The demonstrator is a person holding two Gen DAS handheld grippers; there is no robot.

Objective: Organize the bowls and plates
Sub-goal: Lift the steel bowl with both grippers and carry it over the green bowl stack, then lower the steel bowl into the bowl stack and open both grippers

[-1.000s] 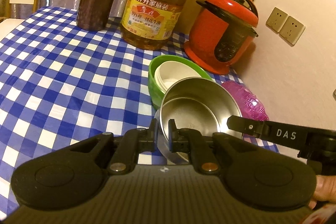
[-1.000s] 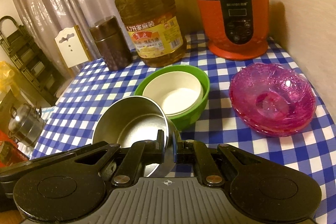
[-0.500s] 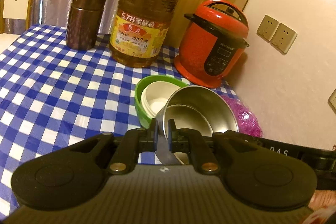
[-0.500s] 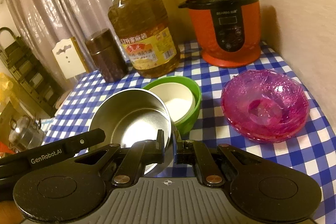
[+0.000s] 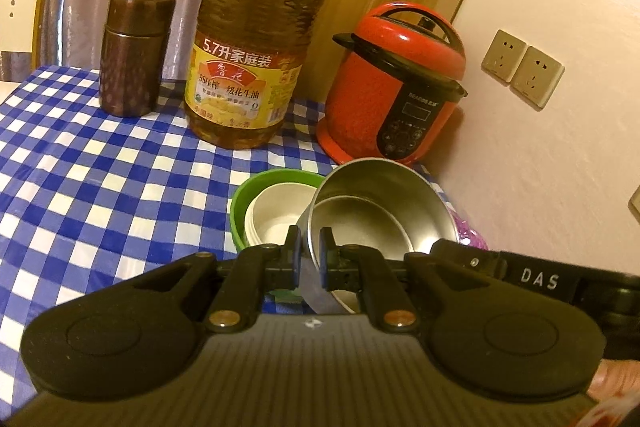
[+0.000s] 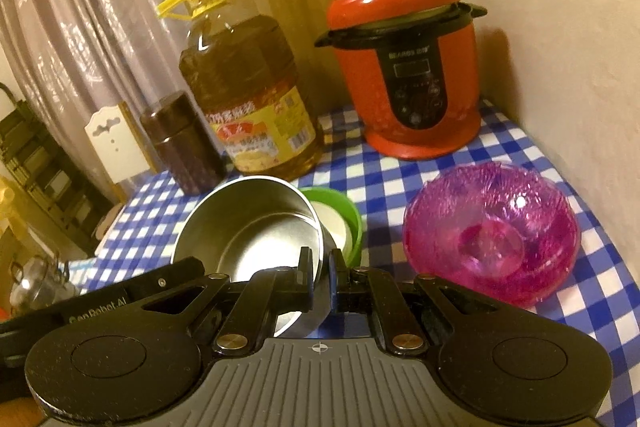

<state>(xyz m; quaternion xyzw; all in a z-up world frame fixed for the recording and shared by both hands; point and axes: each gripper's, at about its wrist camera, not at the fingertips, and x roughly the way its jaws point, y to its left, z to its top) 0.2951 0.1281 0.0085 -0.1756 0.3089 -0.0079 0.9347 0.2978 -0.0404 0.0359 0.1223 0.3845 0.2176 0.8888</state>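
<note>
A steel bowl (image 5: 372,211) hangs tilted above the blue checked tablecloth (image 5: 100,187), held from two sides. My left gripper (image 5: 309,247) is shut on its near rim. In the right wrist view the right gripper (image 6: 319,267) is shut on the opposite rim of the steel bowl (image 6: 248,227). Just behind it stands a green bowl (image 5: 240,203) with a white bowl (image 5: 276,211) nested inside. A stack of pink translucent bowls (image 6: 492,247) sits to the right near the wall.
At the back of the table stand a large oil bottle (image 5: 248,67), a brown canister (image 5: 132,55) and a red pressure cooker (image 5: 396,91). A wall with sockets (image 5: 520,71) bounds the right side. A chair back (image 5: 20,11) shows at far left.
Both grippers have risen and drawn back with the steel bowl between them. The bowl now overlaps more of the green bowl in the right wrist view. Both grips are unchanged.
</note>
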